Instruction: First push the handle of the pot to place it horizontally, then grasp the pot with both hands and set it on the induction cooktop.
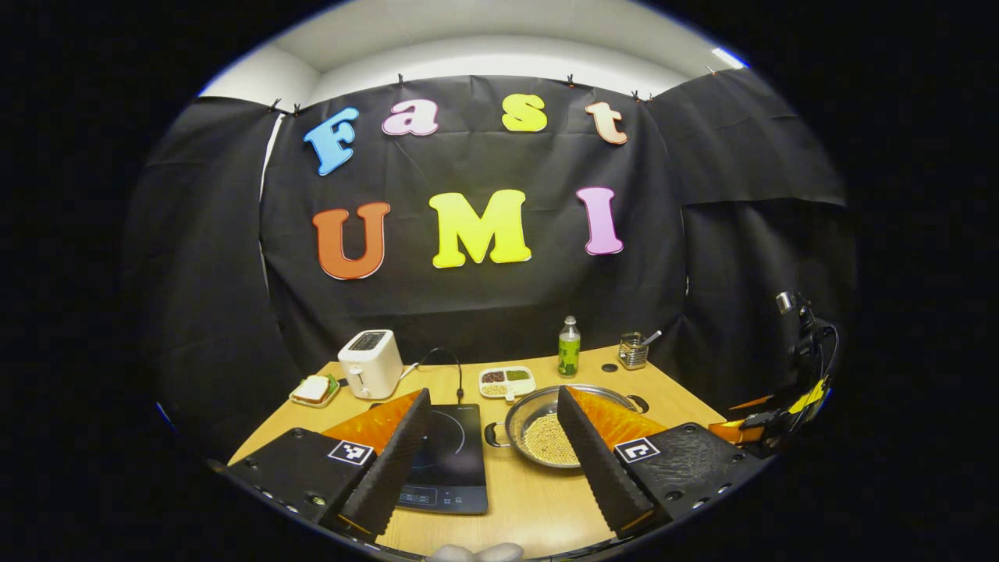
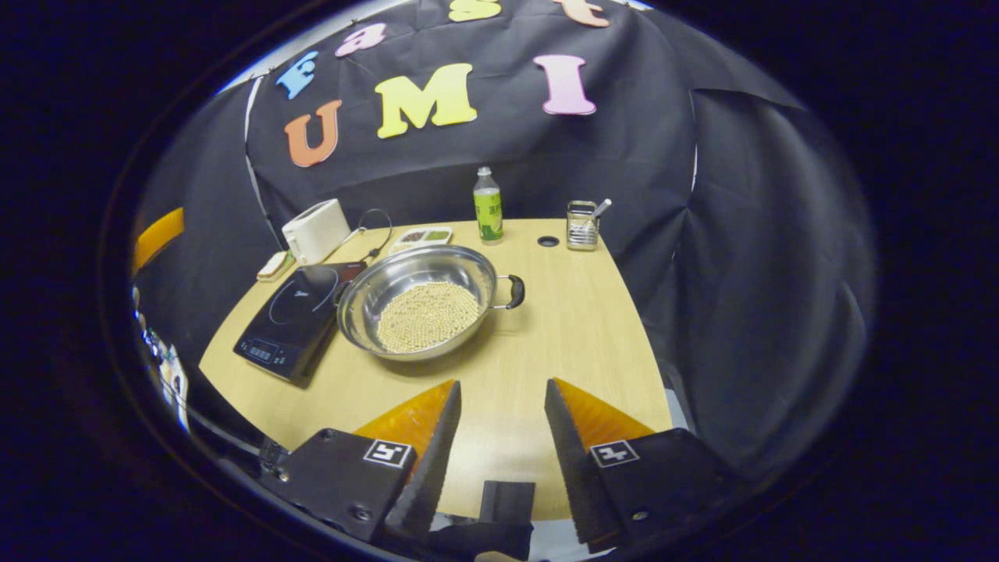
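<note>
Right gripper view: pot [image 2: 417, 300] beside induction cooktop [image 2: 295, 318], both tools, left [image 1: 493, 437] and right [image 2: 501, 425], released.

Before me stands a light wooden table [image 2: 577, 328] with a rounded near edge and a small dark round hole [image 2: 549, 241] near its far side. Behind it and to both sides I see the black cloth wall [image 1: 484, 297], hung in panels from small clips [image 1: 400, 79] along its top edge and creased where the panels overlap. Above the cloth, in my left gripper view, a pale room wall and white ceiling [image 1: 499, 47] are visible, with a bright ceiling light [image 1: 728, 57] at upper right. The table is evenly lit.
</note>
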